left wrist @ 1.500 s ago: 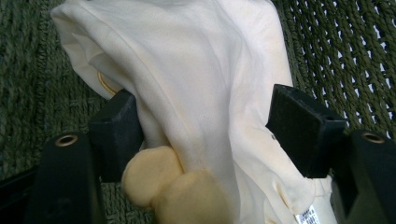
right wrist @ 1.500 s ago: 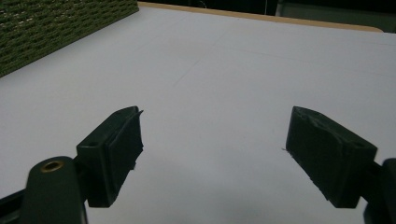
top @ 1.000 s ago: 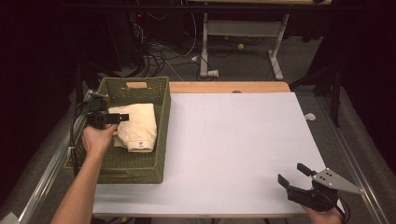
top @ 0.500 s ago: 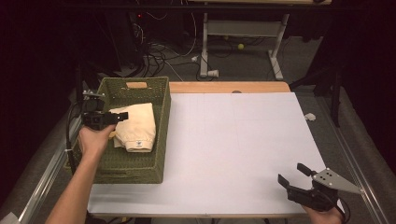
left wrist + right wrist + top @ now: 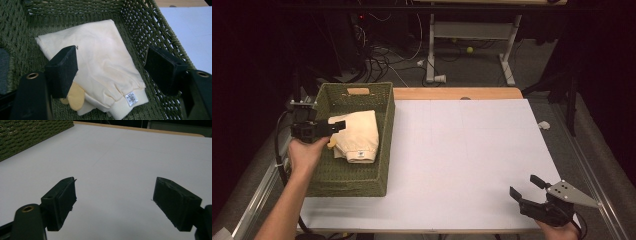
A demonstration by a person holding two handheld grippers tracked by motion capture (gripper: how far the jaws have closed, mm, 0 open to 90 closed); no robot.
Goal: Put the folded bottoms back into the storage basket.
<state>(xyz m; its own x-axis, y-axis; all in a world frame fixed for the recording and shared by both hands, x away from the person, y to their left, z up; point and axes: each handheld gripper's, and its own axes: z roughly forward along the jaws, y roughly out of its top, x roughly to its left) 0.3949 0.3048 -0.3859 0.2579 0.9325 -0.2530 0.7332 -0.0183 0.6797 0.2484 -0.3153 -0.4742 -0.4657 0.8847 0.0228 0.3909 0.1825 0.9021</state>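
A folded cream garment (image 5: 359,135) with a ribbed hem and a small white label lies in a green woven basket (image 5: 384,150) at the table's left. My left gripper (image 5: 335,125) hovers open over the garment's left edge, inside the basket. In the left gripper view the garment (image 5: 100,50) lies between and below the spread jaws of my left gripper (image 5: 110,62), and a darker yellow piece (image 5: 73,96) pokes out beneath it; the basket wall (image 5: 155,27) stands to the right. My right gripper (image 5: 526,187) rests open near the table's front right corner, with nothing between its fingers (image 5: 113,197).
The white tabletop (image 5: 462,150) stretches from the basket to the right edge, with a wooden strip (image 5: 457,93) along the back. A small white object (image 5: 543,125) lies just off the right edge. Cables and desk legs (image 5: 432,55) stand on the floor behind.
My left hand and gripper have shifted slightly left over the basket. The right gripper has not moved.
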